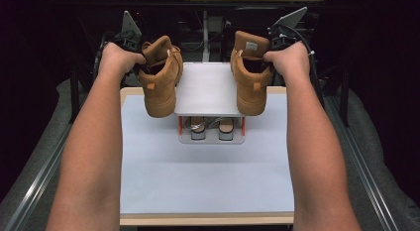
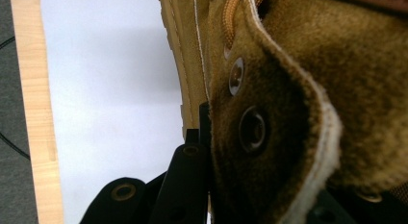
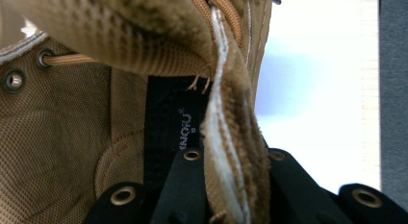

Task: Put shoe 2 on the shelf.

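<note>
Left gripper (image 2: 204, 137) is clamped on the left boot's (image 1: 159, 82) collar edge; right gripper (image 3: 231, 156) pinches the right boot's (image 1: 250, 77) collar. Both boots hang lifted, flanking the small shoe rack (image 1: 210, 92) on the table (image 1: 203, 181). Pickup looks done, placing remains. Lower shelf's contents are hard to make out; hands hide the jaws from above.

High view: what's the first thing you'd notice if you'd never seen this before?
Two tan boots held up in the air: the left boot in the left gripper, the right boot in the right gripper, each pinched by its collar. Between and below them stands a small white shoe rack at the far end of the table, with another pair of shoes on its lower shelf.
</note>
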{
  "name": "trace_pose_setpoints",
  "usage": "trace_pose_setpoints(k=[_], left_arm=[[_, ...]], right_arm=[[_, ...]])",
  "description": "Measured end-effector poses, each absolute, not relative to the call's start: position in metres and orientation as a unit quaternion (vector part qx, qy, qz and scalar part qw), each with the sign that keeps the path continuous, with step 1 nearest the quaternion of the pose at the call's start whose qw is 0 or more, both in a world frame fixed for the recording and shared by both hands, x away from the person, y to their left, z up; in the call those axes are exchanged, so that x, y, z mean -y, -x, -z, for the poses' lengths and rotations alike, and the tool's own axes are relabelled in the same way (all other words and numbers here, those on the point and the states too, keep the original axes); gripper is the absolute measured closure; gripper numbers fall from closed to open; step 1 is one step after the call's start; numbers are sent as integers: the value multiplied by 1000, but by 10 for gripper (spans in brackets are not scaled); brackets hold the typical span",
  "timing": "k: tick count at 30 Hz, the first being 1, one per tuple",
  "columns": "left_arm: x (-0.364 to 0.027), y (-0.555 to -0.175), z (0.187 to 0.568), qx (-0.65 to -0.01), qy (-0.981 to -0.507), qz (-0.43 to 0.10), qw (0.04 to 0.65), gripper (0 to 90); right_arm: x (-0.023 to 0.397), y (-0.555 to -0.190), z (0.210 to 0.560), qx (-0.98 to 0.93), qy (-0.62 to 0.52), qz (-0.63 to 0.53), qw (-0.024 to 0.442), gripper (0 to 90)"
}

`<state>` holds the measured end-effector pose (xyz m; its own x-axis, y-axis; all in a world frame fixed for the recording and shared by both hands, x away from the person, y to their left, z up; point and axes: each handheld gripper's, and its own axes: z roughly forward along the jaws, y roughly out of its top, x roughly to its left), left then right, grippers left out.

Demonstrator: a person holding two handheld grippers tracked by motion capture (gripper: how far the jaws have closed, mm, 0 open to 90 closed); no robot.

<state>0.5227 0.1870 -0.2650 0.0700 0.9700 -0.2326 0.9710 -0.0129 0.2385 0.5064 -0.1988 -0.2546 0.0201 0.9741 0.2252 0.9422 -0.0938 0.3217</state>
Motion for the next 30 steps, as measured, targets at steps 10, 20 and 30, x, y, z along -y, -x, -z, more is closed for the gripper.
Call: trace_pose_setpoints(k=[10,20,30], left_arm=[[-161,-530,269,-680,-711,0,178,860],[-130,-540,273,-680,-711,0,179,856],[-109,-548,283,-677,-711,14,188,853]], right_arm=[[181,-510,258,-666,-716,-205,35,858],[177,-516,264,-670,-715,-197,35,856],[170,-524,271,-674,-711,-199,23,855]])
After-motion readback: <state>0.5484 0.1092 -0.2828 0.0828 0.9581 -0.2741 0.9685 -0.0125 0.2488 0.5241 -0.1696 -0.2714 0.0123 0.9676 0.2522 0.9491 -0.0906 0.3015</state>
